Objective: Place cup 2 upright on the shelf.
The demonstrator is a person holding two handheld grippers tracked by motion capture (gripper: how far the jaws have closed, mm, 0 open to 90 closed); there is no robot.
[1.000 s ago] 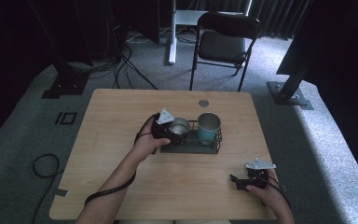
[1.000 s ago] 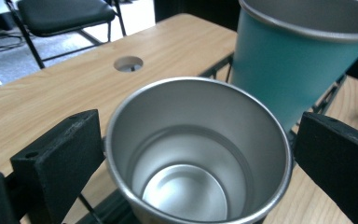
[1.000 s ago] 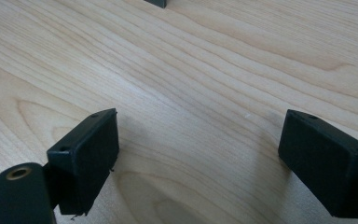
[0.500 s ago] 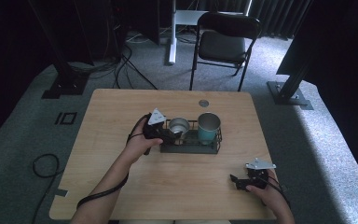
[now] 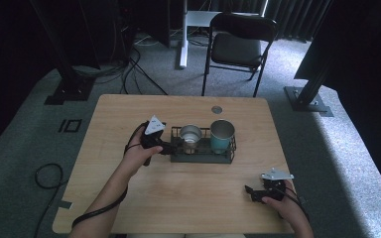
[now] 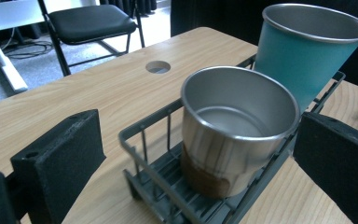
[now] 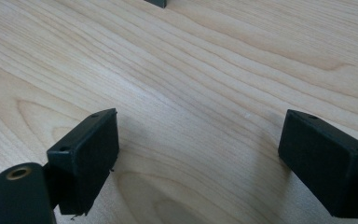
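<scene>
A dark wire rack [image 5: 202, 153] [image 6: 168, 182] stands mid-table with two metal cups in it. The steel cup [image 5: 190, 134] [image 6: 235, 130] with a brown base is in the rack's left end; the teal cup [image 5: 222, 135] [image 6: 307, 51] stands upright beside it at the right. My left gripper [image 5: 170, 147] [image 6: 196, 163] is open at the rack's left end, its jaws spread wide on either side of the steel cup without touching it. My right gripper [image 5: 251, 192] [image 7: 200, 158] rests open low over the bare wood near the front right corner, nothing between its jaws.
The wooden table [image 5: 129, 119] has a round cable hole [image 5: 217, 109] [image 6: 158, 66] behind the rack. A black folding chair [image 5: 238, 47] stands beyond the far edge. Cables lie on the grey carpet at the left.
My left gripper has drawn back leftward from over the steel cup to the rack's left end. The right gripper has stayed where it was.
</scene>
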